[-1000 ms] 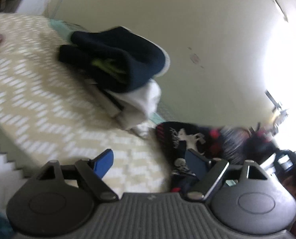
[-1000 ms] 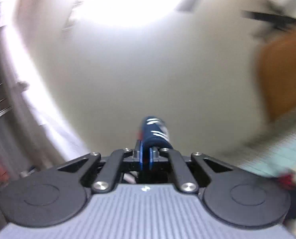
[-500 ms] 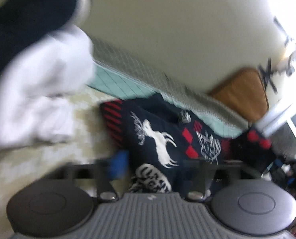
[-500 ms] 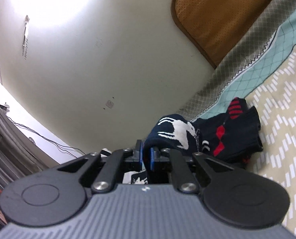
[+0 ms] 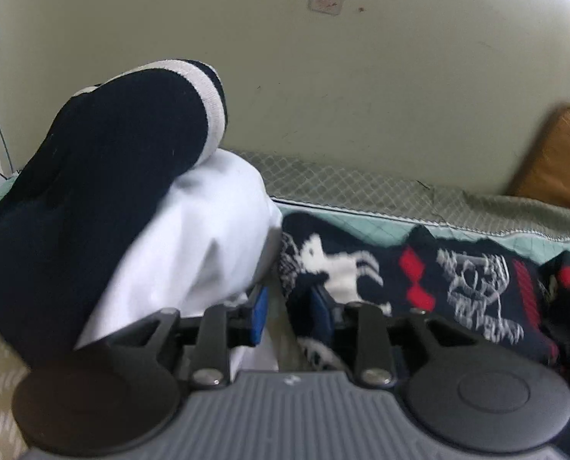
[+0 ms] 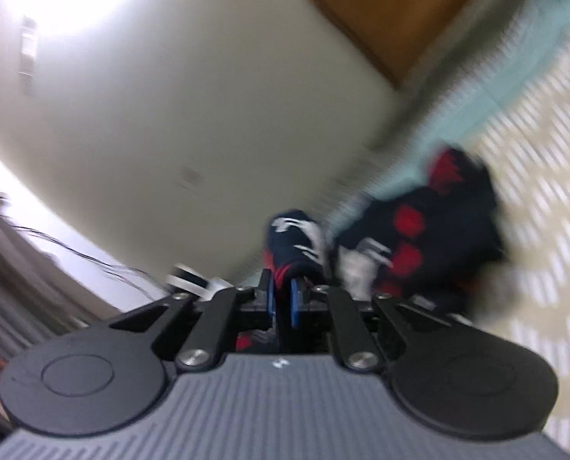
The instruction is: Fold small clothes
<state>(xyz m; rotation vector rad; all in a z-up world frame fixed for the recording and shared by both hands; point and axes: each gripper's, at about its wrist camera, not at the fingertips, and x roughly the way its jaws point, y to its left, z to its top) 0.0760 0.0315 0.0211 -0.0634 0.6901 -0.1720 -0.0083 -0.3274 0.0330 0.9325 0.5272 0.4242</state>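
Two hand-held grippers (image 5: pixel 287 316) (image 6: pixel 283 299), both opening, right pinching one patterned sock (image 6: pixel 292 241), left empty.

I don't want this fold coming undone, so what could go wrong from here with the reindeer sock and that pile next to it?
1. The right gripper pinches only a small fold of the reindeer sock, and its jaws are opening; the sock may drop unevenly.
2. The left gripper is also opening, with a pad against the white garment of the pile; it may snag it.
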